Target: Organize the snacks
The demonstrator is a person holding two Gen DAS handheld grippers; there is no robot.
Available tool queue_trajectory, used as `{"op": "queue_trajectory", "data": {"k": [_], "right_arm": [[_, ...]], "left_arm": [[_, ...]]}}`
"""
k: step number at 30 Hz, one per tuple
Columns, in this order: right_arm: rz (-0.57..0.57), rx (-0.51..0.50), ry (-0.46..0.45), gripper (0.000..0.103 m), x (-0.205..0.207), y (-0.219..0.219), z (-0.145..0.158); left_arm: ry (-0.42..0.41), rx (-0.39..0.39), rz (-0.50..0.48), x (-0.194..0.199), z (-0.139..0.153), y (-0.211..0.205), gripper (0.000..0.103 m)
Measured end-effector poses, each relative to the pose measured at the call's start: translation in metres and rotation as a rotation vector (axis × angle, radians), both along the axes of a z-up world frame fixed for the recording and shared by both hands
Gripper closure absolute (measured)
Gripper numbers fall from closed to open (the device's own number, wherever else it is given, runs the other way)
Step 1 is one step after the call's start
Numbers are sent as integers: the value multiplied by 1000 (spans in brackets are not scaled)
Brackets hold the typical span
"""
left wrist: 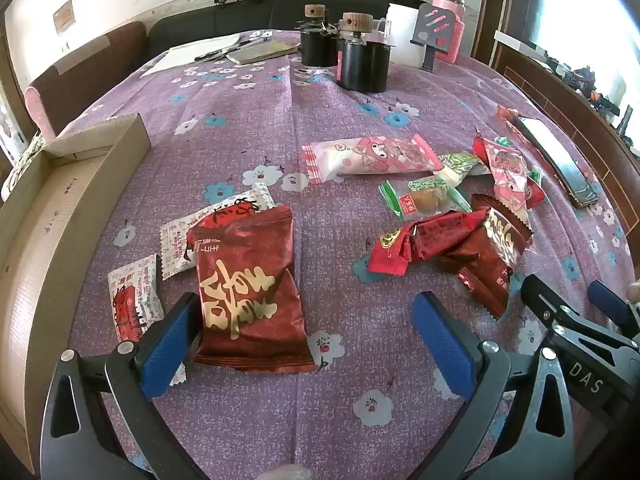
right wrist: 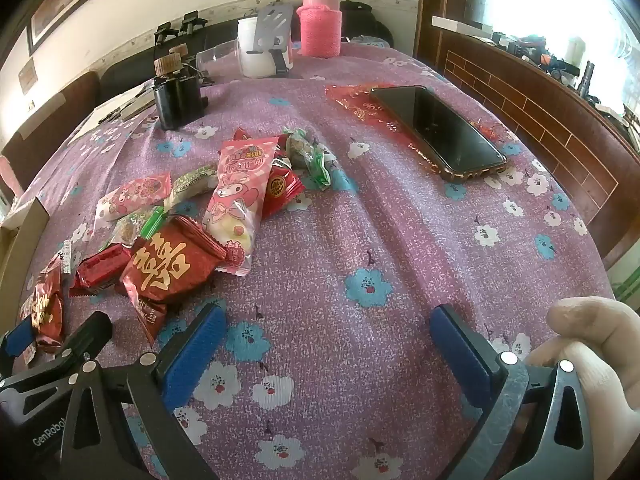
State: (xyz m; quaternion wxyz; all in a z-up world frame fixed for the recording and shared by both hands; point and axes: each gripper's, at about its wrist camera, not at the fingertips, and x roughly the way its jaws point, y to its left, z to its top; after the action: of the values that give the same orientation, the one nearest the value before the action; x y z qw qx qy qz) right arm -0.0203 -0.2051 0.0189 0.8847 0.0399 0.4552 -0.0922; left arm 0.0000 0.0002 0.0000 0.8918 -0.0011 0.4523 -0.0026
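Purple flowered cloth [left wrist: 280,128] covers the surface where wrapped snacks lie scattered. The left gripper [left wrist: 308,344] hangs over a dark red packet with gold lettering [left wrist: 248,292], its blue fingers [left wrist: 168,352] spread wide and pinching nothing, the packet lying flat just inside the left one. A cardboard box [left wrist: 44,216] sits open at the left edge. The right gripper [right wrist: 328,356], fingers equally spread, hovers over bare cloth beside the snack pile [right wrist: 180,220]. A phone [right wrist: 440,128] rests farther back.

Bright daylight pours in from the window [right wrist: 560,4] on the far right, washed out white. Edges bend round and go dark. The middle looks sharp.
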Motion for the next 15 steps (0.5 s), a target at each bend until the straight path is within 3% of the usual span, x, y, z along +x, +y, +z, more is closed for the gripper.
{"op": "queue_trajectory", "data": {"k": [15], "right_arm": [[0, 0, 2, 0, 0, 0, 0]], "left_arm": [[1, 7, 5, 0, 0, -1, 0]]}}
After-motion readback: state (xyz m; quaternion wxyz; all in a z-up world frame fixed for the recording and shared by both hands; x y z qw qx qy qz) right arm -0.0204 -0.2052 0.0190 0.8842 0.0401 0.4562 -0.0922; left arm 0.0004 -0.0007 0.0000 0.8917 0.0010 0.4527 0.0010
